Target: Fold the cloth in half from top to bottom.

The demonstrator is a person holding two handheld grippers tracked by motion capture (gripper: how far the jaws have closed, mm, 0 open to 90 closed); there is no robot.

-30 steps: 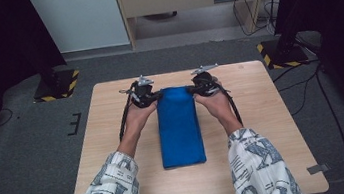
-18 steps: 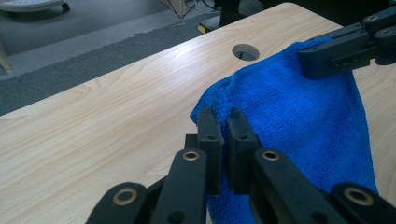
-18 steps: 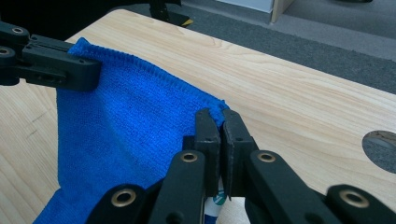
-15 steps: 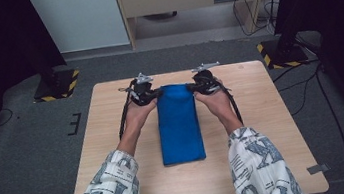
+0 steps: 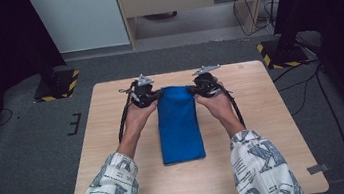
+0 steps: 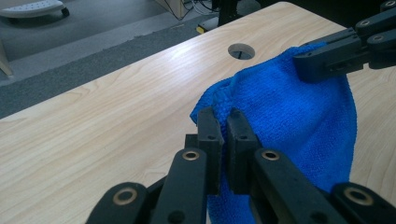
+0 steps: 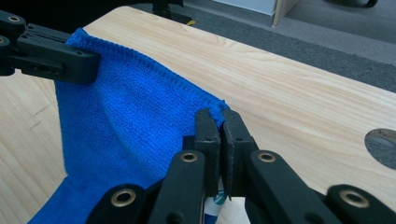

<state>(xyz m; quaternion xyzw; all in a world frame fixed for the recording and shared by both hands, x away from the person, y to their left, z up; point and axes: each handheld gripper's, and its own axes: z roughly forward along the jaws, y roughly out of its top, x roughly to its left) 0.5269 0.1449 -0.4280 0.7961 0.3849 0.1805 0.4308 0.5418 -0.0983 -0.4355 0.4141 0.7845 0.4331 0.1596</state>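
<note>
Left gripper: its jaws are clamping the far left corner of the blue cloth, pinching the hem between the pads so the corner cannot slip while the cloth is being handled.
Right gripper: its jaws are clenching the far right corner of the same cloth, mirroring the other side; gripping both corners at once is keeping the far edge stretched straight between them.
Far edge: it is hanging raised off the wood between the two grips, sagging a little in the middle, which suggests the cloth is about to be carried over or laid out rather than left flat.
Blue cloth: it is lying lengthwise down the middle of the table, folded into a long narrow strip, its near end resting flat toward the person and its far end lifted in the jaws.
Hands: each is holding its gripper just beside the strip, left hand and right hand facing each other across it, so the pull is staying even.
Table: the strip is sitting square to the edges, likely to keep the next fold aligned; a round cable hole is lying beyond the cloth.
</note>
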